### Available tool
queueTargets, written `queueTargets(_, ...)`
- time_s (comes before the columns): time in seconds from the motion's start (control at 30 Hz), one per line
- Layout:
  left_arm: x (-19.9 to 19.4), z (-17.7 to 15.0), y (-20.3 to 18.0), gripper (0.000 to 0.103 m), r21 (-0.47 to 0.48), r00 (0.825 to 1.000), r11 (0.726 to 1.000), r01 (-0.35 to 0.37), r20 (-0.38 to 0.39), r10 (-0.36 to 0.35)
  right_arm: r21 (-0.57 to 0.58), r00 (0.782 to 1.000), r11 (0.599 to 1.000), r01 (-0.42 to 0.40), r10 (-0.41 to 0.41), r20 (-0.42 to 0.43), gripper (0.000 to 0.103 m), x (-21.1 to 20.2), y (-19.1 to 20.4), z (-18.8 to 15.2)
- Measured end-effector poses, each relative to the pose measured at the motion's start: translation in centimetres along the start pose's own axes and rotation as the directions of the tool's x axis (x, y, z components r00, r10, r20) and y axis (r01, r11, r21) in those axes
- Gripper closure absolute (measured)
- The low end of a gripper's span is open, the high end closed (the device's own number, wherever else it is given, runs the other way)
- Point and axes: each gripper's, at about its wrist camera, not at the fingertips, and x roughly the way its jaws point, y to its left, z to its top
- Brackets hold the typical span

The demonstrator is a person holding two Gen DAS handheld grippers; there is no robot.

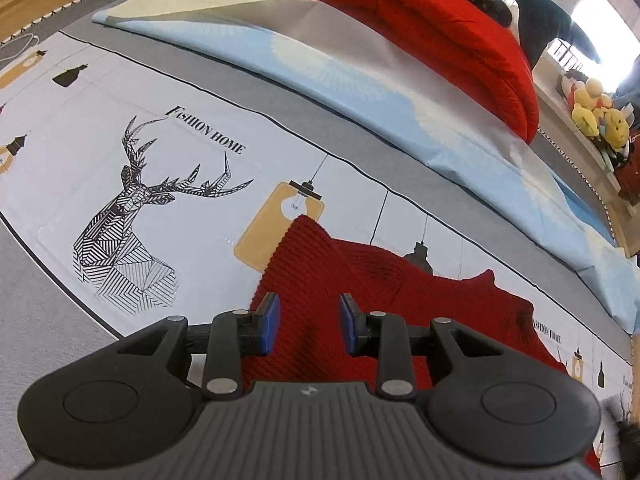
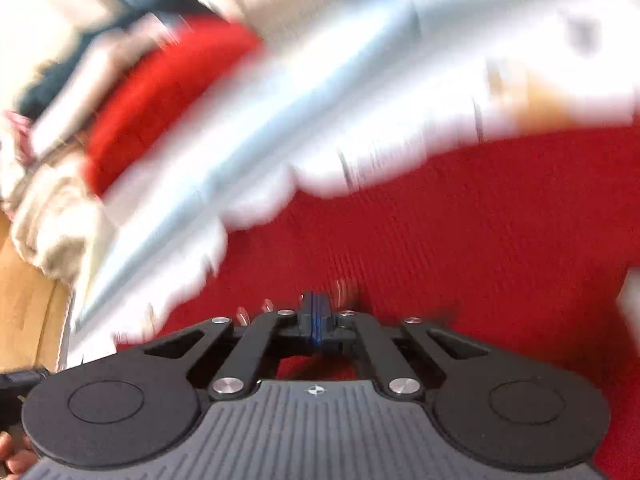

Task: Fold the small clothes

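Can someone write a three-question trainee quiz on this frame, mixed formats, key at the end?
1. True or false: the left gripper has its jaws shut on the dark red knit garment.
2. Multiple choice: in the left wrist view, what is printed on the sheet left of the garment? A) a geometric deer head B) a bicycle C) a sailing boat
3. Fill in: the right gripper has its jaws ____.

Key
1. False. The jaws stand apart above the knit.
2. A, with the words FASHION HOME beside it.
3. Shut. The right wrist view is too blurred to show whether fabric is pinched between them.
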Motion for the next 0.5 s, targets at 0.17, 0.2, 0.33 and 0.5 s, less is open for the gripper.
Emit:
queueTargets(0.17,0.6,-0.3,0.0,0.066,0.023,1.0,1.0,-0.013,-0.013,0.014,-0.062,0.965,0.994,0.089,-0.071,0.254,0.103,-5.9,-1.2,3.8)
queueTargets(0.2,0.6,-0.4,0.0,0.066,0.03,1.0,0.999,-0.023,-0.012,0.023,-0.017,0.971,0.993,0.118,-0.112,0.21,0.102,-5.3,-2.7,3.7)
queueTargets(0.33,0.6,-0.3,0.6,0.066,0.005,0.999,0.999,-0.038,-0.009,0.038,0.222,0.993,0.975,0.012,0.015,-0.118,0.08,-0.4,-6.6,1.0)
queueTargets(0.5,0.3,-0.2,0.7,0.065,-0.004,0.999,0.999,-0.036,-0.008,0.035,0.218,0.965,0.975,0.036,0.023,-0.262,0.061,3.2,-5.4,-2.6)
